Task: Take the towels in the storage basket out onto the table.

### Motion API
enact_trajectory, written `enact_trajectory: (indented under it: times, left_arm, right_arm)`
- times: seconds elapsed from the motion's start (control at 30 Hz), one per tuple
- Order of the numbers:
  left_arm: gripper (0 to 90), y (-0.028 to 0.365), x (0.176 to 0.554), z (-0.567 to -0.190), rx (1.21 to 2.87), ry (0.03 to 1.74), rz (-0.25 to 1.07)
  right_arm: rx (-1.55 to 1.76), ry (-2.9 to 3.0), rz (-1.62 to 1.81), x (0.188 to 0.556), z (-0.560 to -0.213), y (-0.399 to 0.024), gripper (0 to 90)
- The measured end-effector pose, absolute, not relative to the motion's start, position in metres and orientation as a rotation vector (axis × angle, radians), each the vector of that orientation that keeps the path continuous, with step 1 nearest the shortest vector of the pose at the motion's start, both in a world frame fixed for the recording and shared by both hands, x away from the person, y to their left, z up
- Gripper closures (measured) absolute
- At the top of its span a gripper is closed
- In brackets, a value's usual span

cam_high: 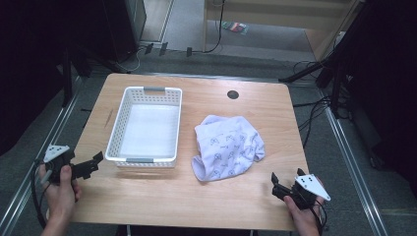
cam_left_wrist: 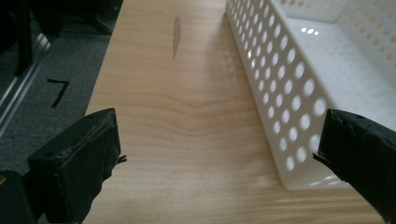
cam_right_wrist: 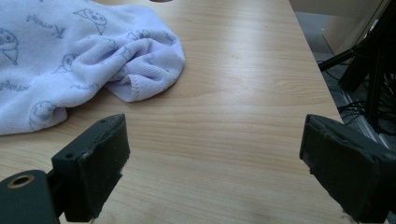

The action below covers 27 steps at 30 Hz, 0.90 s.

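Your left gripper (cam_high: 93,163) and right gripper (cam_high: 286,181) both hold their jaws wide apart, empty, at the wooden table's (cam_high: 196,201) near corners. The crumpled white printed cloth (cam_high: 227,146) lies right of centre, beside the white perforated plastic basket (cam_high: 123,114). Grab one loose fold and it may drag or snag the rim.

Table (cam_high: 206,196) evenly lit from above, surroundings dark; the high view looks slightly soft, shadows faint.
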<state>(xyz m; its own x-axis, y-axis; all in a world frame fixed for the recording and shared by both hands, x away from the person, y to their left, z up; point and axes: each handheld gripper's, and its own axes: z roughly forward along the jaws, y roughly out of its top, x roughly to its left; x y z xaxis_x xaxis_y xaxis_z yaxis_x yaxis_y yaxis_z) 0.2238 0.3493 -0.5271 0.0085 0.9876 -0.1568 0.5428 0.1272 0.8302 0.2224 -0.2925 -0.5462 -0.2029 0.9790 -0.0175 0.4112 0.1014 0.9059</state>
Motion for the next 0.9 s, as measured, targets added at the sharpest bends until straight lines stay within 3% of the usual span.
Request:
enact_trajectory:
  times: [0.1, 0.27, 0.5, 0.9]
  left_arm:
    - [0.0, 0.347, 0.220, -0.535, 1.513, 1.636, 0.838]
    - [0.0, 0.358, 0.215, -0.541, 1.392, 1.636, 0.824]
    - [0.0, 0.347, 0.215, -0.545, 1.491, 1.590, 0.919]
    - [0.0, 0.343, 0.215, -0.548, 1.498, 1.580, 0.963]
  right_arm:
    - [1.372, 1.706, 1.075, 0.222, -0.546, -0.293, 8.3]
    - [1.376, 1.704, 1.085, 0.222, -0.546, -0.294, 8.3]
    - [1.384, 1.691, 1.090, 0.222, -0.546, -0.295, 7.8]
    - [1.406, 1.679, 1.095, 0.222, -0.546, -0.298, 7.2]
